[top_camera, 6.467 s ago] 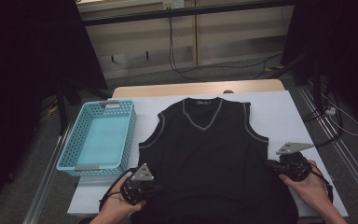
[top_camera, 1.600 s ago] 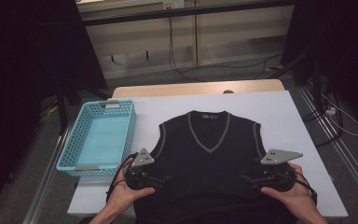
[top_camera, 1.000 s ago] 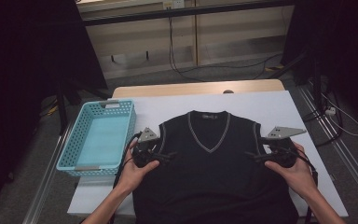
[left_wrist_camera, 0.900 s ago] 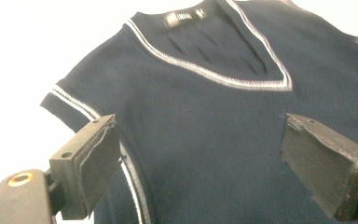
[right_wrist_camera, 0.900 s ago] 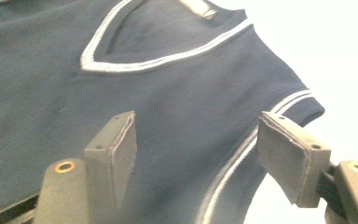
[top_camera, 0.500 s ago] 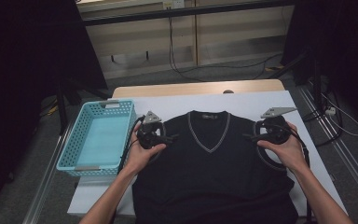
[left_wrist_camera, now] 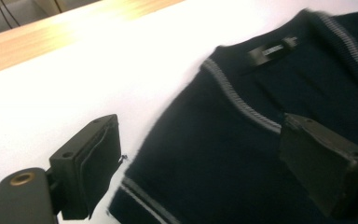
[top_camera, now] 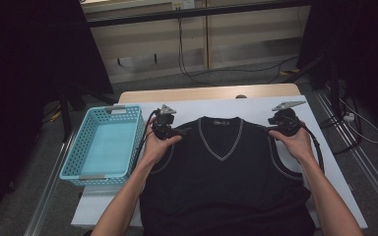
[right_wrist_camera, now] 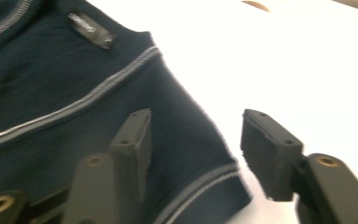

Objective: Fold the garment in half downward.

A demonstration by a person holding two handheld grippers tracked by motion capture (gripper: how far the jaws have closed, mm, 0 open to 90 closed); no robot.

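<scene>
The left tool (left_wrist_camera: 200, 172) hangs with jaws spread wide over the shoulder of a dark navy knitted vest with grey trim (left_wrist_camera: 242, 154), lying on the white bench (left_wrist_camera: 98, 79).

The bench (top_camera: 256, 105) has a white top with a strip of pale wood along its far edge. A dark sleeveless V-neck vest (top_camera: 226, 172) with grey trim lies flat across the middle and near part, collar toward the far side, its hem reaching the near edge. At the left end sits a light blue plastic basket (top_camera: 78, 162) (its left side overhangs the bench edge), just beside the vest. Bare white surface shows beyond the collar and to the right of the vest.
</scene>
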